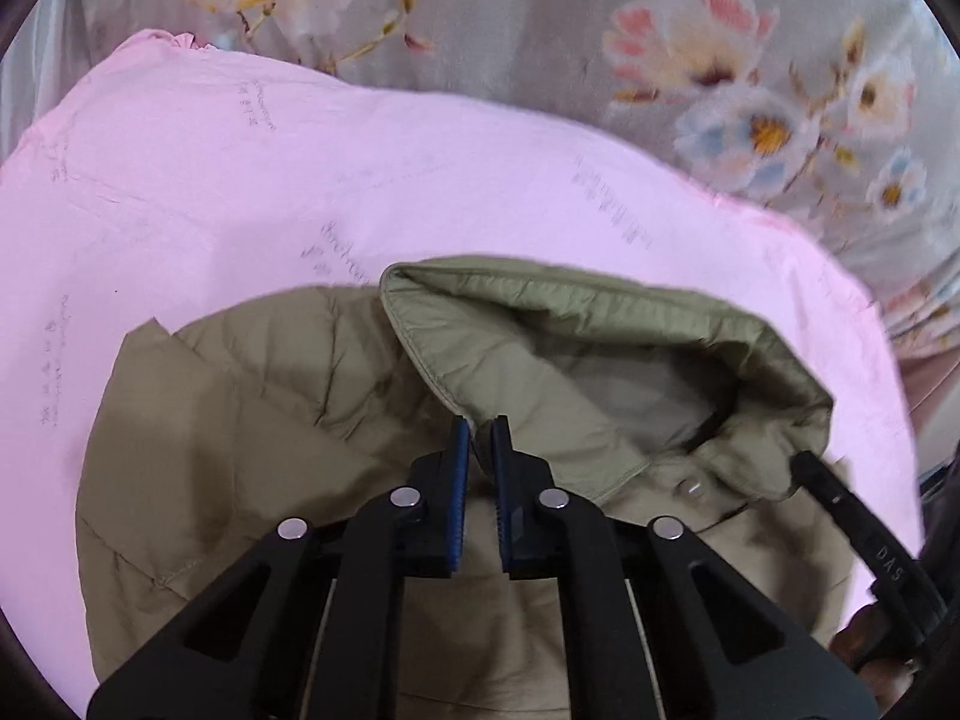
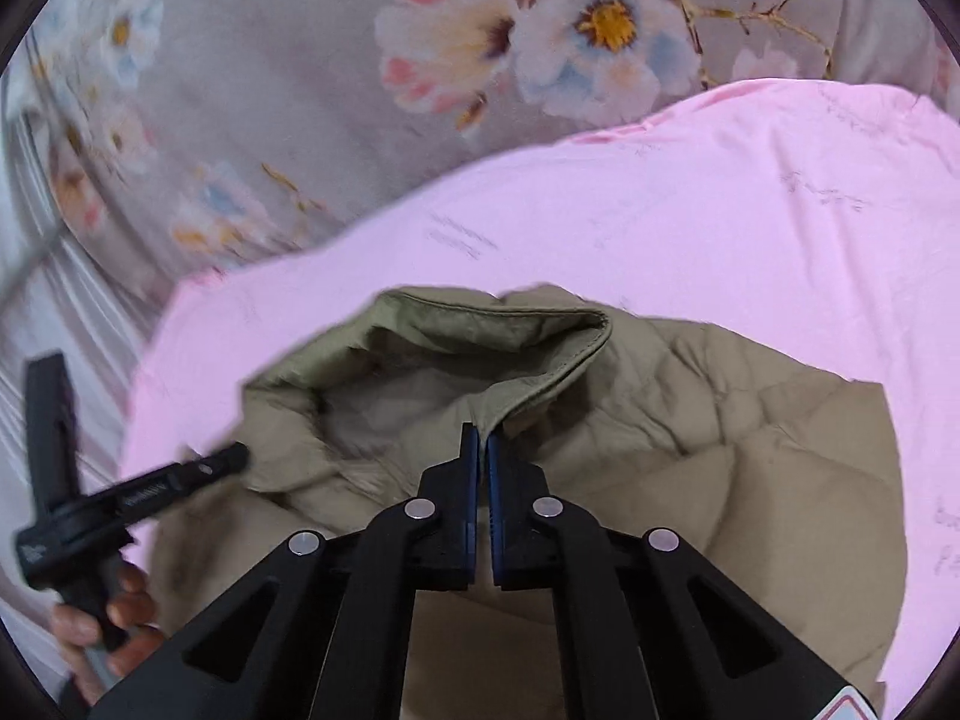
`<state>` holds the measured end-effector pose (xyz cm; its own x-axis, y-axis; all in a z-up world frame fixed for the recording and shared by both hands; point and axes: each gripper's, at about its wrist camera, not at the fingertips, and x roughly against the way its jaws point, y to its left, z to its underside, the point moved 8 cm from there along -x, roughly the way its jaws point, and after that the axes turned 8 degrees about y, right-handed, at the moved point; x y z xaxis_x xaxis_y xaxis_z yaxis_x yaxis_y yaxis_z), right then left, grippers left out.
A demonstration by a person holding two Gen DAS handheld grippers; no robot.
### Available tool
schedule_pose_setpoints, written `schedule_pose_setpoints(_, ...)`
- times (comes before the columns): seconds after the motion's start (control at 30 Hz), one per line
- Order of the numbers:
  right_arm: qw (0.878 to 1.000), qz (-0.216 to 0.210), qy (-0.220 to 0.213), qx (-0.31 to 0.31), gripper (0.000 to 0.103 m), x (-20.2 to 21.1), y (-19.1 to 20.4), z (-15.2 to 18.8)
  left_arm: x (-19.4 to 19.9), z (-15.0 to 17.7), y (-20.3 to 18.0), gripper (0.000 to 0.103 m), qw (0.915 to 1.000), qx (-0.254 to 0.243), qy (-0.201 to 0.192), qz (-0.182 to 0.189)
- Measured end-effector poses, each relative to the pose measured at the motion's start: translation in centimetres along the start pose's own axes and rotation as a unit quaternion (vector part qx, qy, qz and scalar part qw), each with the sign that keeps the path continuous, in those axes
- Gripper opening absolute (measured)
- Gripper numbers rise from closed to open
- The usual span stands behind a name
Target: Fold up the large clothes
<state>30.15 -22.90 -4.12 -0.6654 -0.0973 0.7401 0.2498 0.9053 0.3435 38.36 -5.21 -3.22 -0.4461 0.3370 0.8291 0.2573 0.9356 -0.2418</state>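
A khaki quilted jacket (image 1: 240, 420) (image 2: 720, 480) lies on a pink sheet with its olive-lined collar (image 1: 600, 324) (image 2: 480, 324) standing up toward me. My left gripper (image 1: 480, 435) is shut on the collar's edge, with a fold of fabric pinched between the blue pads. My right gripper (image 2: 483, 438) is shut on the opposite end of the collar, where the edge runs into its tips. Each view shows the other gripper at the far side of the collar: the right one (image 1: 804, 462) and the left one (image 2: 237, 456). A silver snap (image 1: 693, 487) shows below the collar.
The pink sheet (image 1: 300, 180) (image 2: 720, 210) spreads under and beyond the jacket. It lies on a grey floral bedcover (image 1: 540, 30) (image 2: 270, 90). A person's hand (image 2: 120, 606) holds the left gripper's handle at the lower left.
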Motion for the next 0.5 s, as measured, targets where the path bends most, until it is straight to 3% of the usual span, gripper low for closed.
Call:
schedule_pose_setpoints(0.1,0.999,0.019,0.039,-0.007,0.002,-2.8,-1.4,2.1,-2.5,1.9,0.7,0.006,0.9993,-0.023,0.002,-0.030)
schedule_pose_setpoints(0.23,0.999,0.034,0.041,0.002,0.001,-3.5,-1.3,2.5,-2.8,2.5,0.3,0.006,0.9962,-0.051,-0.022,-0.068)
schedule_pose_setpoints(0.4,0.999,0.009,0.044,-0.012,0.003,-3.9,-1.8,2.7,-2.8,2.5,0.6,0.008,0.9967,-0.046,-0.026,-0.061)
schedule_pose_setpoints(0.5,0.998,-0.019,0.045,-0.048,0.014,-2.5,-2.4,3.0,-1.8,2.6,1.5,0.010,0.9994,-0.017,-0.022,-0.018)
